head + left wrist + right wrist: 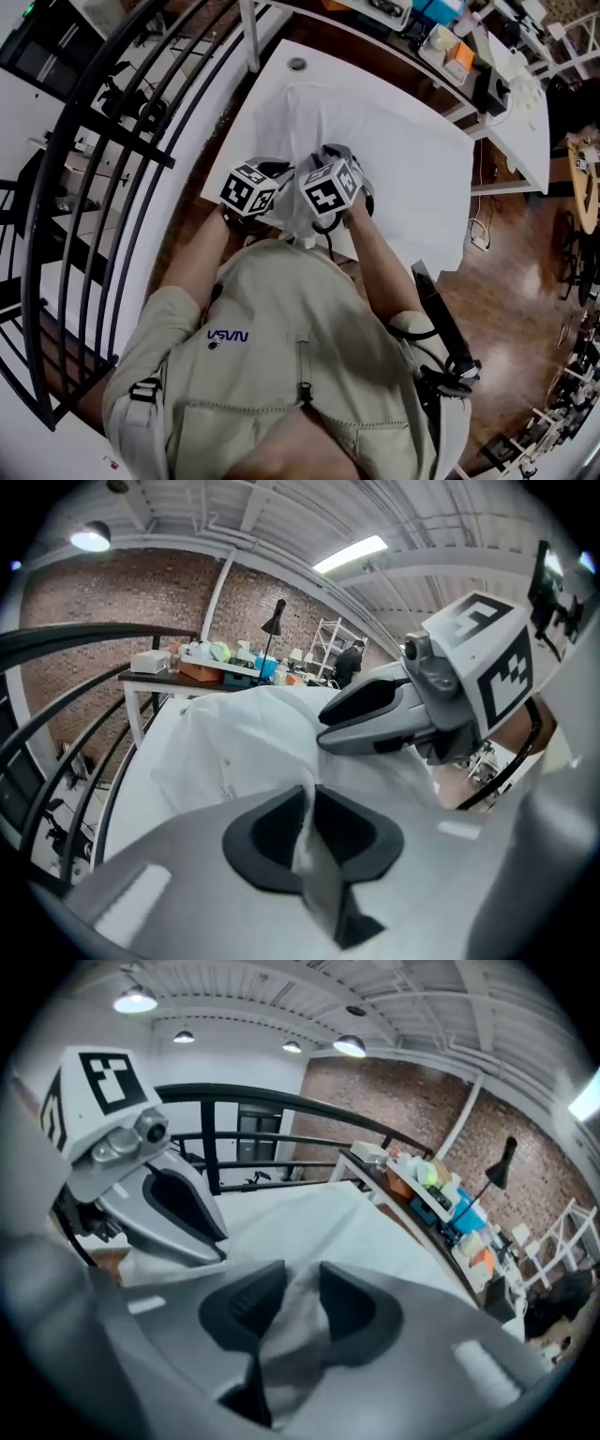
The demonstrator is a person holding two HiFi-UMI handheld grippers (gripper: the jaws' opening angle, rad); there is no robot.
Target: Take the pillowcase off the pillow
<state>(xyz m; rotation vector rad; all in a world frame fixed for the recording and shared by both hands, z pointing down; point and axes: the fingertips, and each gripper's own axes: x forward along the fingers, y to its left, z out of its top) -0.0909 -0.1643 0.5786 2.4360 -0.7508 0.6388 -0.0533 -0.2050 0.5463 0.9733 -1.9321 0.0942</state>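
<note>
A white pillow in its white pillowcase (375, 141) lies across the white table (281, 80). Both grippers meet at its near end, close to my body, their marker cubes side by side. In the left gripper view, my left gripper (309, 803) is shut on a thin fold of the pillowcase (244, 752), with the right gripper's jaw (375, 719) just beyond it. My right gripper (302, 1302) is shut on a thicker bunch of the same cloth (309, 1222). In the head view the cubes hide the fingertips of the left gripper (267, 202) and the right gripper (319, 211).
A black curved railing (103, 187) runs along the table's left side. A cluttered desk (450, 47) with boxes and a black lamp (274, 621) stands beyond the far end. Another white table (525, 103) is at the right, over a wood floor (506, 309).
</note>
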